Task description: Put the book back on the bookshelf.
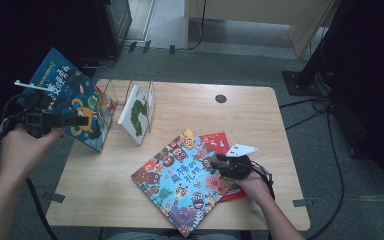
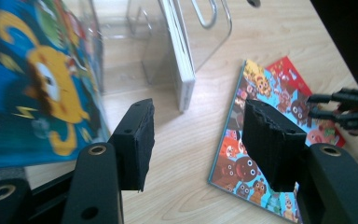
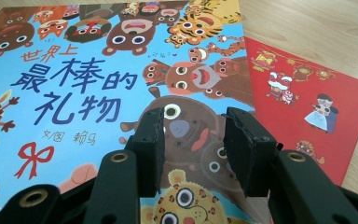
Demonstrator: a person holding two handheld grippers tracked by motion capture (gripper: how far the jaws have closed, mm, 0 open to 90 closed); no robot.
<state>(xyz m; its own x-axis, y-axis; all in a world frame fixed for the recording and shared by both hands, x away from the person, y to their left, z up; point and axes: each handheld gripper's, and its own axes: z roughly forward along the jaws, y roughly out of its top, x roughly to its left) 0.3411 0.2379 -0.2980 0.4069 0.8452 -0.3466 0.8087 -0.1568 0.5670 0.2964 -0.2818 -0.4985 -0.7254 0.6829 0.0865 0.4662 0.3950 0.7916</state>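
Forearms come in from the bottom edge of the high view, each hand carrying a gripper. Nearest the bottom edge on the wooden table (image 1: 105,185) lies the blue animal book (image 1: 186,181), flat with its cover up, turned like a diamond so that its long axis runs from lower centre of the frame up toward the right, its top end toward the middle of the table. The right gripper (image 1: 214,163) sits low over this book's right side at lower right of centre, pointing toward the left of the frame; in the right gripper view its jaws stand apart over the cover's bear faces with no thing between the pads, so it is open and grips nothing. A red book (image 1: 219,141) lies flat, partly under the blue one, showing past its right edge. Farther up, at centre left, a clear book stand (image 1: 130,92) holds a white book (image 1: 136,114) leaning on edge. At far left the left gripper (image 1: 82,120) is raised off the table's left edge, pointing right; a dark blue monster book (image 1: 72,97) stands tilted just beside it. Whether the jaws pinch that book cannot be told; in the left gripper view the pads stand apart with only table between them.
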